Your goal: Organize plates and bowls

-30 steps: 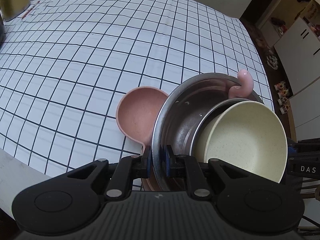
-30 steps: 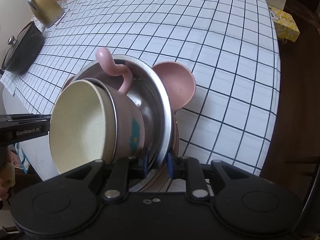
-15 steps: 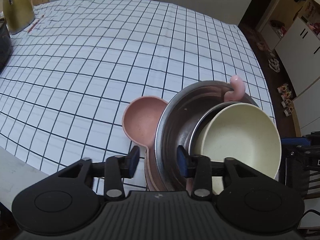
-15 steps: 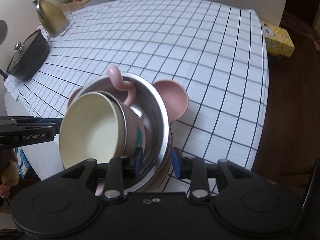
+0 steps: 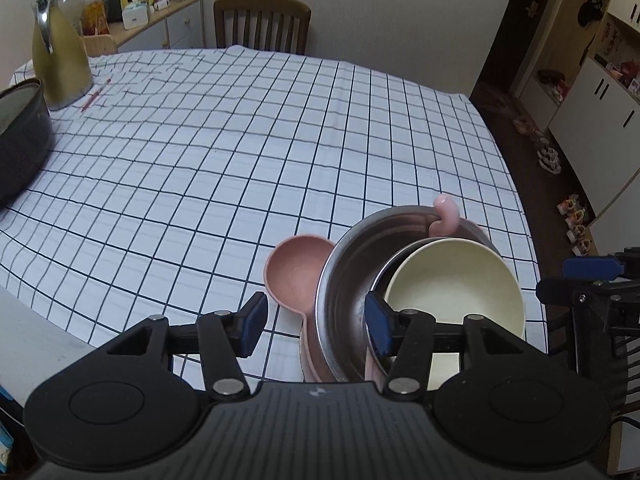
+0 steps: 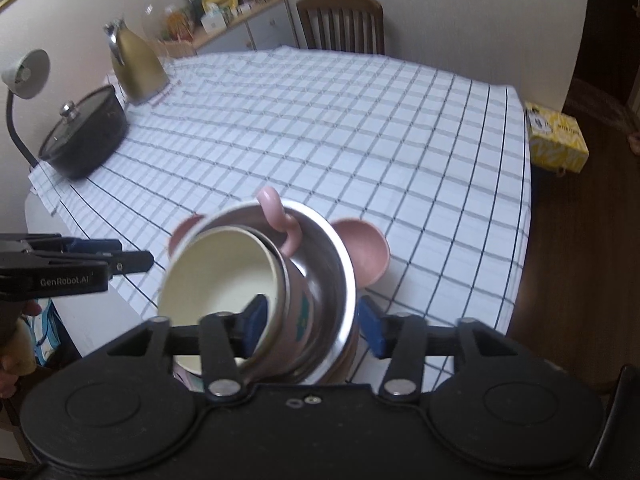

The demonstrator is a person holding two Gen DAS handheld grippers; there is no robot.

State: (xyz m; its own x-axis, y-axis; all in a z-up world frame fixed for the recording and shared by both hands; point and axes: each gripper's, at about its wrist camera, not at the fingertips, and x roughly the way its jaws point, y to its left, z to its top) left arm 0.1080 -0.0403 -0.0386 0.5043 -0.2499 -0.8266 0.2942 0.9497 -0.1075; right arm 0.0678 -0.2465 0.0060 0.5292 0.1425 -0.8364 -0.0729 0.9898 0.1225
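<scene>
Cream bowl [image 5: 452, 280] tilts inside steel bowl [image 5: 344, 280]; pink plate [image 5: 292, 276] underneath.

Both grippers, left gripper [image 5: 314, 326] and right gripper [image 6: 310, 326], are matte black with blue pads, silver screws; "GenRobot.AI" lettering at nine o'clock.

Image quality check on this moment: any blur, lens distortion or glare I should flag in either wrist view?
Left wrist view: sharp, strong fisheye bowing the checked tablecloth grid; soft reflections inside the steel bowl, dim corners. Right wrist view: motion blur smears the cream bowl, the steel bowl's rim and the grid; gold kettle and black pot soft; same barrel distortion, no harsh glare.
</scene>
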